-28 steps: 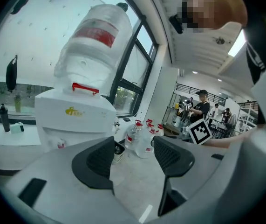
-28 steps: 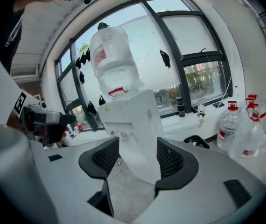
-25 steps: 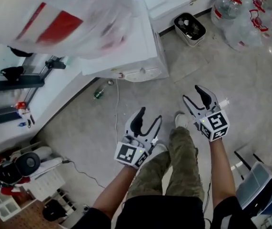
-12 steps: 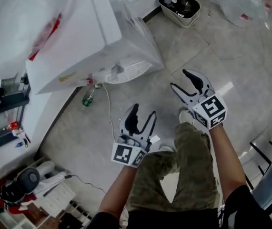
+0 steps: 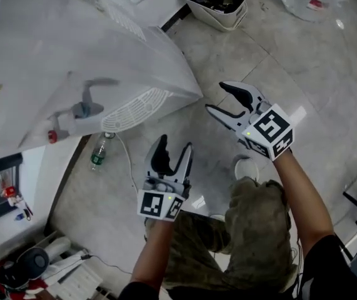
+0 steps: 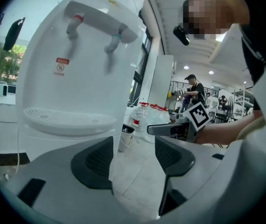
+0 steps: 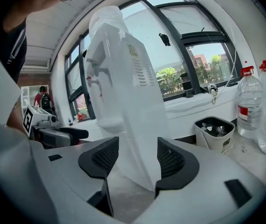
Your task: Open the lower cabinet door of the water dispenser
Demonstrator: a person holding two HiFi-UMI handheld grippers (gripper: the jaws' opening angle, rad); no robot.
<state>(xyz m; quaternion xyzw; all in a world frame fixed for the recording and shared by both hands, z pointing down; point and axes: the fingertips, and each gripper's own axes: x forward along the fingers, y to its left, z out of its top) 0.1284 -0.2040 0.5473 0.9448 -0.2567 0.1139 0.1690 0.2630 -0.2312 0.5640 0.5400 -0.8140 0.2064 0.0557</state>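
1. Judged from the scene, the step in hand is the approach: neither gripper touches the dispenser (image 5: 103, 67), which stands on the floor ahead and to the person's left.
2. The left gripper (image 5: 175, 144) hangs near the dispenser's front, its jaws apart with only floor between them.
3. The right gripper (image 5: 216, 97) sits off the dispenser's right corner, jaws wide and empty.
4. The door should lie on the front, below the drip tray (image 6: 67, 120). The left gripper's own jaw covers most of that panel, and the head view looks down past it. No handle or edge can be made out.
5. The next move likely calls for bringing one gripper lower to the front panel. It would then find the door's free edge, close on it and pull outward.
6. A bottle (image 5: 99, 152) lies by the base and may get in the way.
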